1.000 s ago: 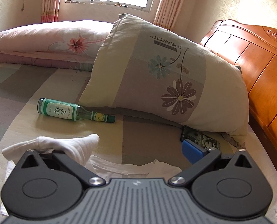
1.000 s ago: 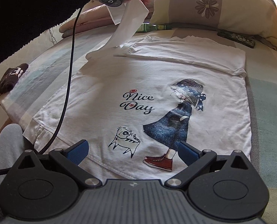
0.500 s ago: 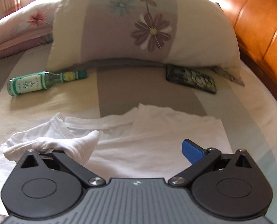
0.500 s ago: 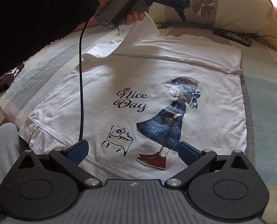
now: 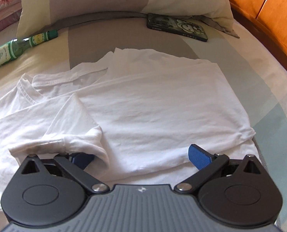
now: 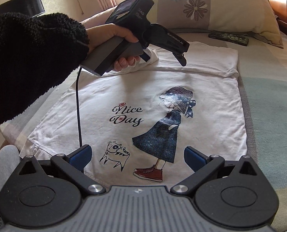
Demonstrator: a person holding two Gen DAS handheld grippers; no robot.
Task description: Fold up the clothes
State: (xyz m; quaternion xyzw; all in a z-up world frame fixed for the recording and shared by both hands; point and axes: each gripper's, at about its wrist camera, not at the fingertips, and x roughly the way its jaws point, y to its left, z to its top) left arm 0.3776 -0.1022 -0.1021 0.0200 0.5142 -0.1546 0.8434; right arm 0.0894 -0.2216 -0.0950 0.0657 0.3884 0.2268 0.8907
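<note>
- On the bed, a white T-shirt lies flat, print side up ("Nice Day", a girl in a blue dress, a small cat), its far part folded over into a band across the top.
- The left gripper hangs low over that folded band, jaws spread wide; a sleeve is draped over its left finger, while the right fingertip shows bare blue. Whether the sleeve is pinched cannot be told, though the gap looks wide.
- In the right wrist view a left hand in a black fuzzy cuff holds that gripper by its grey handle above the shirt's far left corner, a black cable hanging down across the cloth.
- The right gripper is over the shirt's near hem (by the cat and the red shoes), jaws wide, holding nothing.
- Beyond the shirt, a pillow with a purple flower leans at the head of the bed.
- A green bottle lies on its side left of the shirt's far edge, near the pillow's corner.
- A dark flat case lies just before the pillow, to the shirt's far right.
- A wooden headboard stands right of the pillow.
</note>
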